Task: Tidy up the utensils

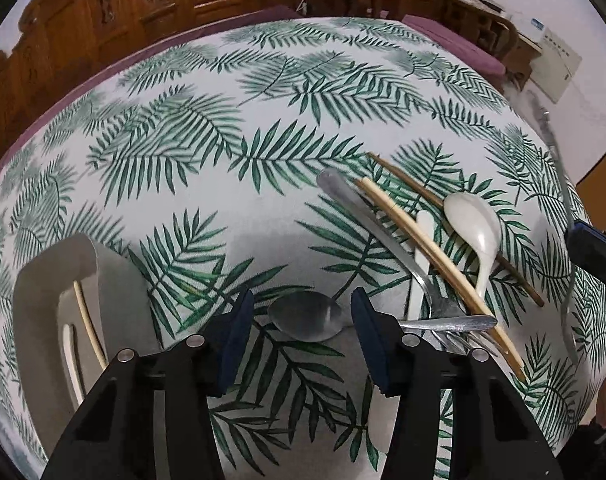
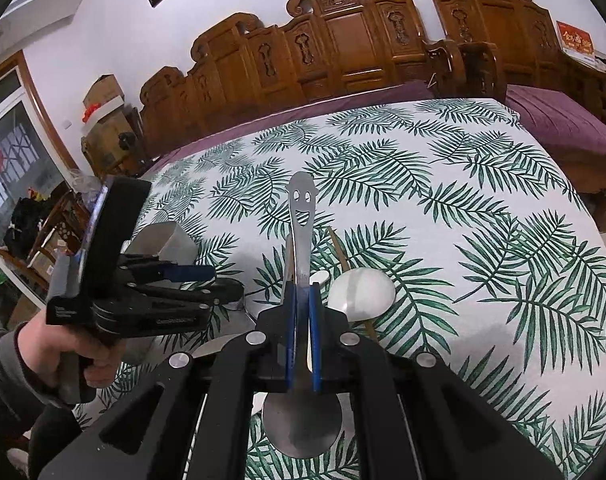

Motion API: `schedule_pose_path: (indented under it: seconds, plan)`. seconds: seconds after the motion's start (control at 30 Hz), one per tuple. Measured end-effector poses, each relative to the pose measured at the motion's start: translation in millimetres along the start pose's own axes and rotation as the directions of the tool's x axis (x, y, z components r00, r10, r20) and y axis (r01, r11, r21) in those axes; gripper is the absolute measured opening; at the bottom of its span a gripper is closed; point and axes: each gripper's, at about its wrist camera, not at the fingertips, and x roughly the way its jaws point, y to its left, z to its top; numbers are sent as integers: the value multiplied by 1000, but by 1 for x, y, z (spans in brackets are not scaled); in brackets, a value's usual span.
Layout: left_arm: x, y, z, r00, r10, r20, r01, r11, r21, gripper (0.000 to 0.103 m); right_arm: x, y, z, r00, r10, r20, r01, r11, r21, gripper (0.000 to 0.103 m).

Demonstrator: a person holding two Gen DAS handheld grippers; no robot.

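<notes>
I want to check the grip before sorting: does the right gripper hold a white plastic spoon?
No, the right gripper is shut on a metal spoon with a smiling face cut into its handle; the white spoon lies on the table.

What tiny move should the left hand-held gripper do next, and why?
Probably lower a little and close on the metal spoon. The left hand-held gripper is open, with its fingers on either side of the spoon's bowl and seemingly not pressing it. The spoon lies on the tablecloth, not yet in the white holder.
</notes>
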Motion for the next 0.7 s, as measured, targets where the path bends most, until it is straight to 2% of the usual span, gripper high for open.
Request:
schedule_pose_path:
  seconds: [0.1, 0.2, 0.3, 0.4, 0.7]
  plan:
    - [7, -1, -4, 1000, -3, -21, 3, 1000, -8, 49, -1, 0, 0, 1000, 5, 1, -5, 1000, -1, 8]
    - [7, -2, -5, 1000, -8, -9, 8, 1000, -17, 47, -2, -1, 0, 1000, 7, 4, -7, 1000, 3, 8]
    - [7, -4, -6, 1000, -29, -12, 28, 999, -33, 35, -2, -2, 0, 1000, 8, 2, -8, 1000, 4, 8]
    - [6, -6, -7, 1000, -15, -2, 15, 1000, -25, 24, -2, -2, -1, 1000, 10, -1, -10, 1000, 2, 8]
    - [-8, 2, 0, 998, -43, 49, 45, 998, -49, 6, 2, 2, -2, 1000, 7, -12, -7, 1000, -8, 8]
